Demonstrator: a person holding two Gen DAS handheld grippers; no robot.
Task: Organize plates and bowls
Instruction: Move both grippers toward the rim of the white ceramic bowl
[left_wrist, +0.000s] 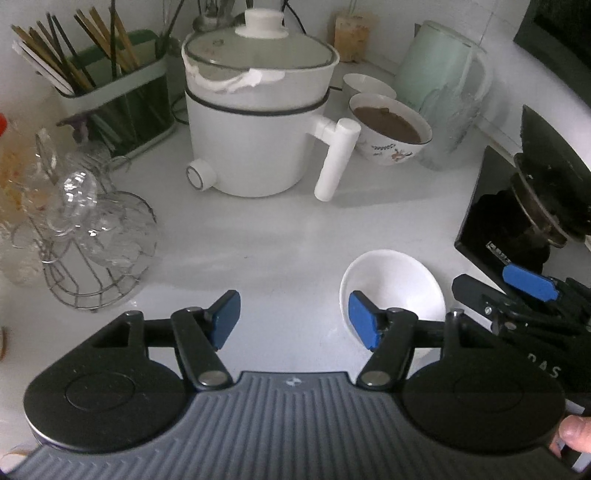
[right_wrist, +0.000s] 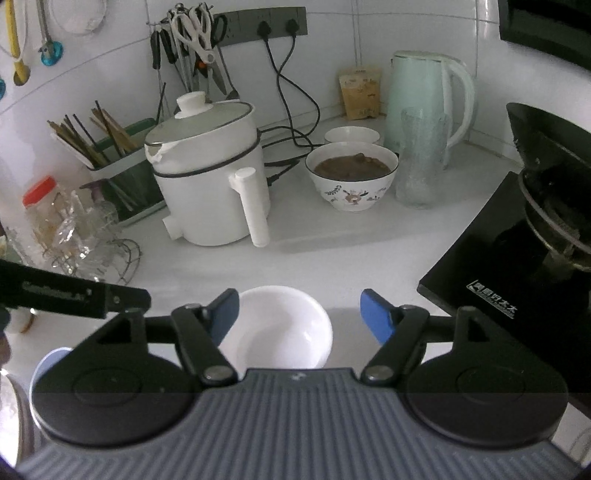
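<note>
A small empty white bowl (left_wrist: 397, 282) (right_wrist: 280, 328) sits on the white counter near the front. My left gripper (left_wrist: 295, 321) is open over bare counter, its right pad just in front of the bowl's left rim. My right gripper (right_wrist: 301, 317) is open too, hovering over the bowl; the left pad overlaps the bowl's left edge, the right pad stands clear of it. Further back, a flowered bowl (left_wrist: 389, 131) (right_wrist: 352, 177) holds brown food, with a plain white bowl (left_wrist: 367, 85) (right_wrist: 352, 134) behind it.
A white electric pot (left_wrist: 258, 125) (right_wrist: 210, 177) stands mid-counter, a mint kettle (left_wrist: 443, 85) (right_wrist: 428, 99) and a glass (right_wrist: 421, 158) at back right. A black cooktop (left_wrist: 491, 218) (right_wrist: 491, 266) is to the right, a wire rack with glasses (left_wrist: 85, 236) and a chopstick holder (left_wrist: 110, 92) to the left.
</note>
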